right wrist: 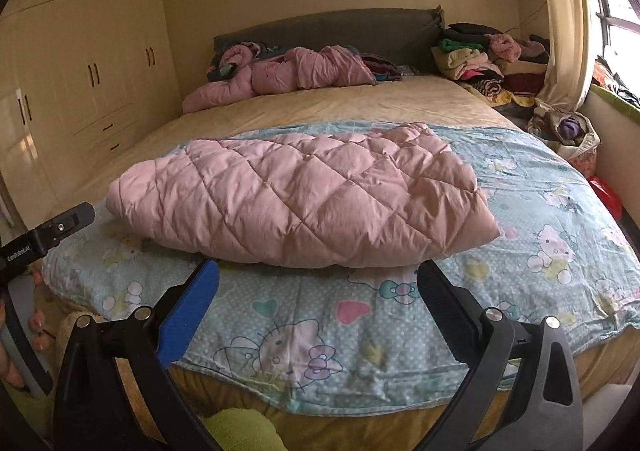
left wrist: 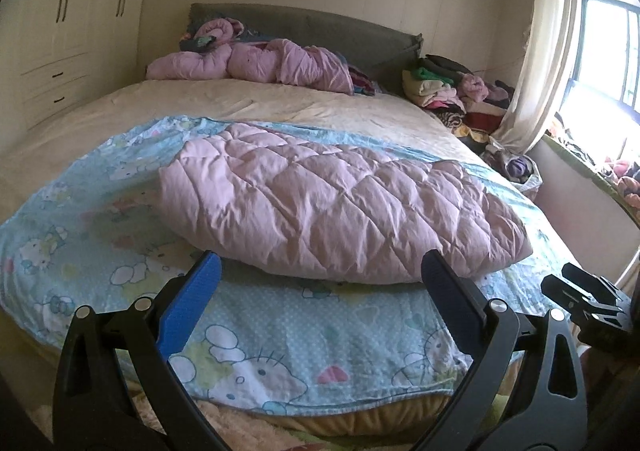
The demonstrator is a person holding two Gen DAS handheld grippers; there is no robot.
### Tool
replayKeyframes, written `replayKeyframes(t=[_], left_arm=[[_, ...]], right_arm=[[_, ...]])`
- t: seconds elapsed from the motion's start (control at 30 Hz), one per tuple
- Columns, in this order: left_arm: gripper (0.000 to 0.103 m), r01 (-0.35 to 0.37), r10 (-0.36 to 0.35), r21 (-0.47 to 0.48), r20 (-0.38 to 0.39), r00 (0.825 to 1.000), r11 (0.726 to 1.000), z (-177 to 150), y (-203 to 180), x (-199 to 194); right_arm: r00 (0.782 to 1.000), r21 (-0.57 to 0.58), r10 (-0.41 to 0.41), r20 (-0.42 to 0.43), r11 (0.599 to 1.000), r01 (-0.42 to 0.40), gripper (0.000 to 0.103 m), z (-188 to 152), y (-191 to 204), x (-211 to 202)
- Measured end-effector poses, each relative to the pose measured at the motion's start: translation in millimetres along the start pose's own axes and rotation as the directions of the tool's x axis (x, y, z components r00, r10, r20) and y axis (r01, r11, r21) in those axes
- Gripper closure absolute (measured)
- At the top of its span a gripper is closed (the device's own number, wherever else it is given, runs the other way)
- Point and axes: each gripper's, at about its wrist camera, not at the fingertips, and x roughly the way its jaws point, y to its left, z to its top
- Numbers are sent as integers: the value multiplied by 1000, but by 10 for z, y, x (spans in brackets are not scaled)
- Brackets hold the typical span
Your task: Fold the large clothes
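A pink quilted padded garment point(left wrist: 320, 207) lies folded into a thick bundle on a blue cartoon-print sheet point(left wrist: 304, 335) at the foot of the bed. It also shows in the right wrist view point(right wrist: 300, 203) on the same sheet point(right wrist: 540, 211). My left gripper point(left wrist: 320, 271) is open and empty, held just short of the bundle's near edge. My right gripper point(right wrist: 318, 273) is open and empty, also just short of the near edge. The right gripper's body point(left wrist: 588, 299) shows at the right edge of the left wrist view, and the left gripper's body point(right wrist: 44, 239) at the left edge of the right wrist view.
A crumpled pink garment point(right wrist: 280, 77) lies by the grey headboard point(right wrist: 332, 29). Piles of clothes point(right wrist: 480, 55) are stacked at the bed's far right, near a curtain point(right wrist: 568, 23) and window. Cream wardrobes point(right wrist: 80, 63) line the left wall. A beige mattress cover point(right wrist: 320, 103) spans the far half.
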Motion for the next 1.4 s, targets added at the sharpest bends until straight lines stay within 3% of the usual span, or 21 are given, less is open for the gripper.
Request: replayKeyframes(t=[1.4], left_arm=[[9, -65, 66, 9, -4, 998, 998, 10, 3, 1]], right_arm=[[1000, 2, 5, 11, 1000, -5, 4, 56, 50, -44]])
